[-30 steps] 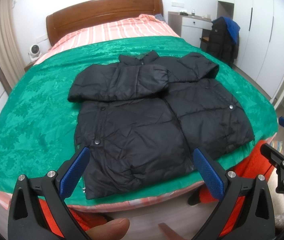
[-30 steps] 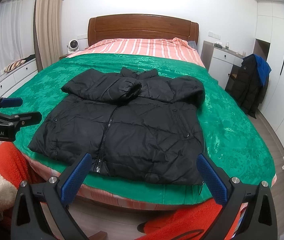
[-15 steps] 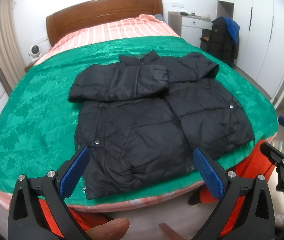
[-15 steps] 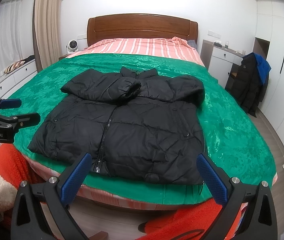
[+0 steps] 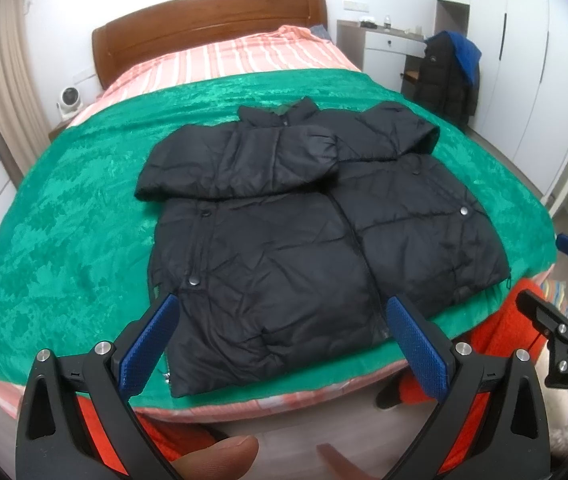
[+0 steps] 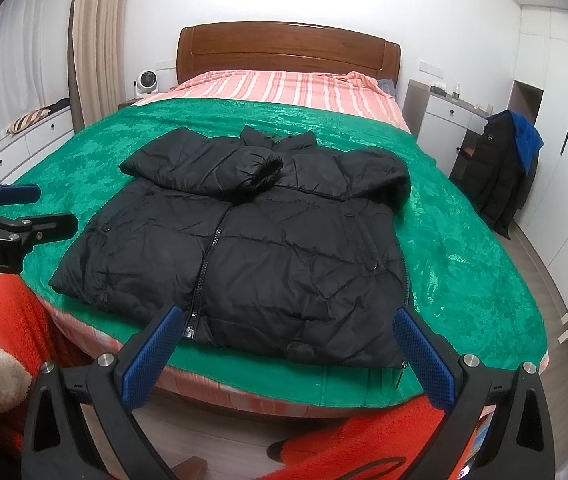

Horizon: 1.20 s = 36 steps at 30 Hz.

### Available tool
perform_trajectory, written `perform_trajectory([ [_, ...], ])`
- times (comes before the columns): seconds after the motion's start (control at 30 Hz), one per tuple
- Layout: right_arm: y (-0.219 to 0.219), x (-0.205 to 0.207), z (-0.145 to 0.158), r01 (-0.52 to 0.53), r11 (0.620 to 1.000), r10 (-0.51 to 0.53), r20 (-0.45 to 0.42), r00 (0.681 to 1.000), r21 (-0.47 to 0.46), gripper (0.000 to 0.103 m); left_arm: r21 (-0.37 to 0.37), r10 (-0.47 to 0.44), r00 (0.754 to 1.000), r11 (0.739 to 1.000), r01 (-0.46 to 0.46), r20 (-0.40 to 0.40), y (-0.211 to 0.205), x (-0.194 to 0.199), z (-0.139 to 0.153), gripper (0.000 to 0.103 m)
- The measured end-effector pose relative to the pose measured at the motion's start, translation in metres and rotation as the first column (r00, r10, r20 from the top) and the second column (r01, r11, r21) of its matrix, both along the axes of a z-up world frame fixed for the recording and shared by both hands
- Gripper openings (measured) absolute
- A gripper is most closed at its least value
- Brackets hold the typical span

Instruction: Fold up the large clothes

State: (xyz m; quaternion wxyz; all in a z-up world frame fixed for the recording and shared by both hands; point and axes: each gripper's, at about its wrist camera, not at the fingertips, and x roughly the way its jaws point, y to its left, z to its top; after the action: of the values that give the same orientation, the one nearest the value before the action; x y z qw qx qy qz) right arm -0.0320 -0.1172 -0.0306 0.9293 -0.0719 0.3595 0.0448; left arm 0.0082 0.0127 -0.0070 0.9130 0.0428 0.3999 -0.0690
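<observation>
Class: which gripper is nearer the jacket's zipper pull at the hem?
Left, by a narrow margin. The left gripper hangs just short of the hem of the black jacket, near the zipper; the right gripper stands off its right half.

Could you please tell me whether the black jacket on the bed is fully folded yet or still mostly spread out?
Partly folded: the black jacket lies flat on the green blanket, both sleeves folded across its chest, body unfolded.
</observation>
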Motion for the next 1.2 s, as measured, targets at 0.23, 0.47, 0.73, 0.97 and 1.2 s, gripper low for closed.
perform_trajectory([
  [0.23,-0.0005,0.0002,-0.0018,-0.001,1.0,0.001,-0.006,1.0,0.0,0.103,-0.001,0.003,1.0,1.0,-0.003,-0.008,0.0014,0.0005,-0.001,0.103],
  [0.47,-0.0003,0.0001,-0.0022,-0.002,1.0,0.001,-0.006,1.0,-0.001,0.103,-0.002,0.001,1.0,1.0,-0.001,-0.013,0.0019,0.0008,-0.0015,0.103],
  [0.73,-0.0008,0.0005,-0.0041,0.003,1.0,-0.003,-0.012,1.0,-0.009,0.103,-0.002,0.001,1.0,1.0,-0.001,-0.016,0.0026,0.0004,-0.0017,0.103],
  [0.97,0.0013,0.0011,-0.0059,-0.003,1.0,0.003,-0.018,1.0,-0.011,0.103,-0.003,0.003,1.0,1.0,-0.003,-0.022,0.0026,0.0009,-0.0028,0.103],
  [1.2,0.0021,0.0023,-0.0069,-0.006,1.0,0.006,-0.022,1.0,-0.012,0.103,0.0,0.01,1.0,1.0,-0.01,-0.029,0.0037,0.0027,-0.0055,0.103],
])
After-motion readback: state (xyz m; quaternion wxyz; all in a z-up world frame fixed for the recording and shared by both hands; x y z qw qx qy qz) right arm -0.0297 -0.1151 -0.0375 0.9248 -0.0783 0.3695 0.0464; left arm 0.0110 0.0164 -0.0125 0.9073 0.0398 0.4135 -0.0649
